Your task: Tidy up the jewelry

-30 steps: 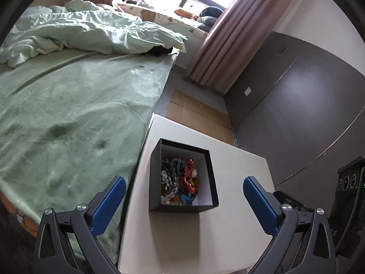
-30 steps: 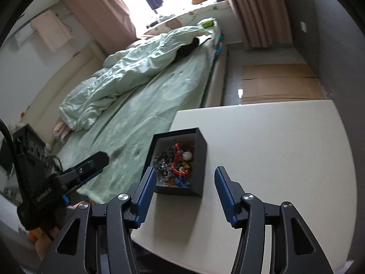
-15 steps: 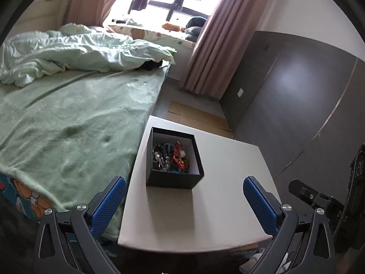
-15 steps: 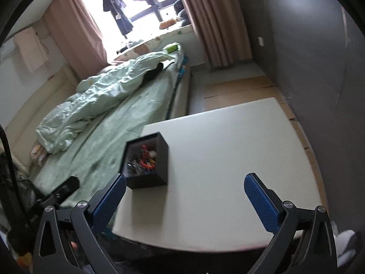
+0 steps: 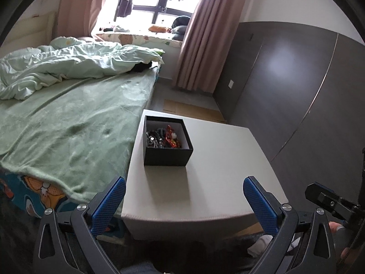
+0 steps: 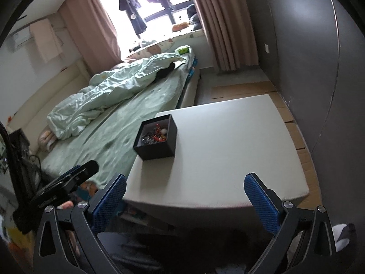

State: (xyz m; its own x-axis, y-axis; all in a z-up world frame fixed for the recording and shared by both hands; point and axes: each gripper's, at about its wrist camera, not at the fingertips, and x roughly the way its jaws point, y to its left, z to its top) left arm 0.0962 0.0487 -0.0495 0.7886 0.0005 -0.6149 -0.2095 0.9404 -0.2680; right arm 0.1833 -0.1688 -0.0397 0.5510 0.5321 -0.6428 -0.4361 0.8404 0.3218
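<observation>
A black open box [image 5: 167, 153] stands on the left part of a white table [image 5: 219, 159]. It holds a tangle of jewelry [image 5: 163, 137], red, silver and dark pieces. The box also shows in the right wrist view [image 6: 157, 151] with the jewelry [image 6: 155, 135] inside. My left gripper [image 5: 183, 205] is open and empty, held back from the table's near edge. My right gripper [image 6: 184, 201] is open and empty, also short of the table's [image 6: 228, 148] near edge.
A bed with a green sheet [image 5: 68, 125] and a crumpled duvet [image 5: 68, 66] lies against the table's left side. A dark grey wall [image 5: 296, 80] runs along the right. Cardboard sheets [image 6: 294, 123] lie on the floor beyond the table. A curtained window [image 5: 159, 4] is at the back.
Both grippers have pulled back and up from the box, which now looks smaller and farther. The right gripper's jaws went from narrow to wide open. The box has not moved.
</observation>
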